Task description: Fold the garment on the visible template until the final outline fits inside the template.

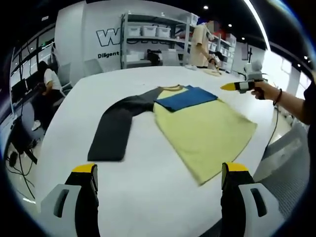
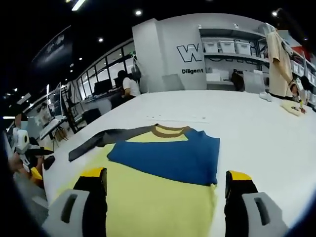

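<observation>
Open left tongs [image 1: 159, 180] hover before half-folded garment [image 1: 197, 123].

A broad white table [image 1: 148, 187] stands in a showroom-like room with a pale grey wall bearing large dark lettering [image 2: 190, 54]. Against that wall, grey metal shelving [image 1: 148, 37] holds white storage bins [image 2: 227, 47]. Small round ceiling spotlights [image 2: 138, 12] shine from a dark ceiling, and office desks with monitors [image 2: 101, 89] run along tall windows.
</observation>
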Demonstrator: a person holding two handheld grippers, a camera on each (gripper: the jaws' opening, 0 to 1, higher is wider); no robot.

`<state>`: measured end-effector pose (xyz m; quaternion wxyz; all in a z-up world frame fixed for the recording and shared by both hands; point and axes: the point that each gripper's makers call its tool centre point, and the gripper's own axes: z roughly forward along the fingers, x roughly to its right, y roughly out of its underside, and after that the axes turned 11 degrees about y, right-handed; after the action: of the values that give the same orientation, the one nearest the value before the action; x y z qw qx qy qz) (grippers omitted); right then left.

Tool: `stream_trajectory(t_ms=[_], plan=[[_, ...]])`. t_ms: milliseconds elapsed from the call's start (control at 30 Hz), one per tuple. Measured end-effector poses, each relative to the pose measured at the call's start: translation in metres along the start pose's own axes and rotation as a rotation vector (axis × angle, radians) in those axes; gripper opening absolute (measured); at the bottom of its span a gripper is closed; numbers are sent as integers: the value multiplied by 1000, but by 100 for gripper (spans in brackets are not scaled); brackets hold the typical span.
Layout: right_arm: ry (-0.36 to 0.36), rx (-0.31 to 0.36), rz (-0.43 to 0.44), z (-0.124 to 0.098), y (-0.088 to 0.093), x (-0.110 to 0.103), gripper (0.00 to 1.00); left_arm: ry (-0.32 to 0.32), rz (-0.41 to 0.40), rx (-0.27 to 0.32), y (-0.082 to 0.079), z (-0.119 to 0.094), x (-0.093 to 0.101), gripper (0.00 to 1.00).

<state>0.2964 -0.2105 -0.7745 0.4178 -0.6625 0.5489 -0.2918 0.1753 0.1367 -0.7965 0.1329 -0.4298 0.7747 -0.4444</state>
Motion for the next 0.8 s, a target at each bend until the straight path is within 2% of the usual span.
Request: stream_trajectory(t_ms=[300,467,600,800], plan=[[-82,20,-67,-42,0,-27,99,-3,17,18,-11,-2,1,99],[-81,46,-90,-59,-4,-32,99,-10,5,-3,-9,1,-4,99],[-91,53,-87,-70,-5,-35,99,-16,-19,3,-13,2,-11,98],[-121,34,-173,-79,10,-47,99,-32,-52,32,-23,1,-25,96]])
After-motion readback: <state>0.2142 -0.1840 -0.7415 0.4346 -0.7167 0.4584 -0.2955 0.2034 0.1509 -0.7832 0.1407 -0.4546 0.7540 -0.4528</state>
